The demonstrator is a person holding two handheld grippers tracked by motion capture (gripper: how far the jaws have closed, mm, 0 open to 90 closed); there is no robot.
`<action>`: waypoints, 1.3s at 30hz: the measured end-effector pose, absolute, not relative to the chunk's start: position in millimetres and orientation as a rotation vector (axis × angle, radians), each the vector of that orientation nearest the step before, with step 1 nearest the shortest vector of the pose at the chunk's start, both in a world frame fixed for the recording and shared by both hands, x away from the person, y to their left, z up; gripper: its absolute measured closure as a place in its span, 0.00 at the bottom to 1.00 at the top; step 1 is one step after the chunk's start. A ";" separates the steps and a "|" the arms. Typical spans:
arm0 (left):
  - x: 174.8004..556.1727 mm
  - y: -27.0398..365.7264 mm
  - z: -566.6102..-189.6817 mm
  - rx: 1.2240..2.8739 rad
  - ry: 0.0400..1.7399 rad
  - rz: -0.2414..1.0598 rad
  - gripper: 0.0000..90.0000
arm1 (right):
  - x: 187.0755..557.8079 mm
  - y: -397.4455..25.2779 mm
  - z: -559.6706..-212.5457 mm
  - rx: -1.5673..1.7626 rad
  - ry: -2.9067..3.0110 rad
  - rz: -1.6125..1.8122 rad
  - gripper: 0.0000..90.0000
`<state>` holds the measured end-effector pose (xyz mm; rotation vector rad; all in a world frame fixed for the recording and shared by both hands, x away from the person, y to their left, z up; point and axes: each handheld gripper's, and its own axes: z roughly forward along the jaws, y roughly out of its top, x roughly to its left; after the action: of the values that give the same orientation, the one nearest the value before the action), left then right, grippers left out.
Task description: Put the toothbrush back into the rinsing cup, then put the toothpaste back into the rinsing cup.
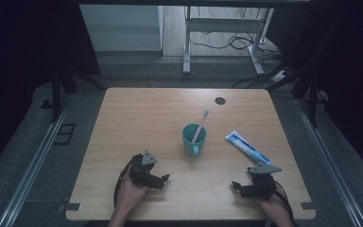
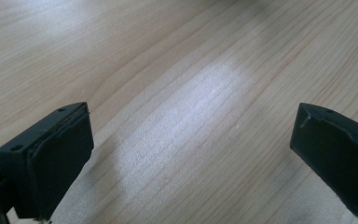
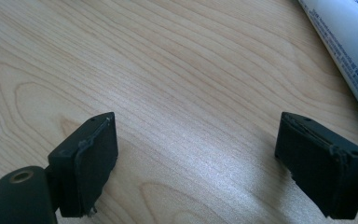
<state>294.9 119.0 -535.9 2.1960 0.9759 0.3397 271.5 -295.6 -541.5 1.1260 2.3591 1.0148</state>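
A teal cup [image 1: 194,139] with a handle on its near side is seen standing upright on the wooden table [image 1: 137,118], a little right of the middle. A single toothbrush [image 1: 201,124] is held in it, its lower end inside the cup and its shaft leaned against the rim, tilted up and away to the right; whether anything else lies inside cannot be told. A white and blue toothpaste tube [image 1: 247,147] is laid flat on the table to the right of the cup, apart from it, angled toward the near right corner.

The left gripper [image 1: 163,178] is held low over the near edge of the table, left of the cup and well apart from it. Its jaws are spread wide in the left gripper view, with nothing but bare wood between them. The right gripper [image 1: 237,186] is held near the table's front right, just short of the tube's near end. Its jaws are likewise parted wide and nothing is gripped; the tube [image 3: 349,51] is seen beyond the jaws at the upper right
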 end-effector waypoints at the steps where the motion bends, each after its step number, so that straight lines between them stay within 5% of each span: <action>1: 294.7 118.7 -536.5 2.200 0.979 0.340 0.00 | 271.5 -295.7 -541.5 1.125 2.359 1.015 0.14; 29: 294.3 114.7 -544.8 2.239 0.990 0.344 0.00 | 277.5 -302.8 -528.4 1.255 2.411 1.070 0.04; 39: 294.3 114.7 -544.9 2.239 0.990 0.344 0.00 | 282.3 -306.5 -521.4 1.260 2.405 1.042 0.24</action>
<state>294.3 114.7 -544.9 2.2391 0.9900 0.3440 282.3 -306.5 -521.4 1.2600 2.4054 1.0418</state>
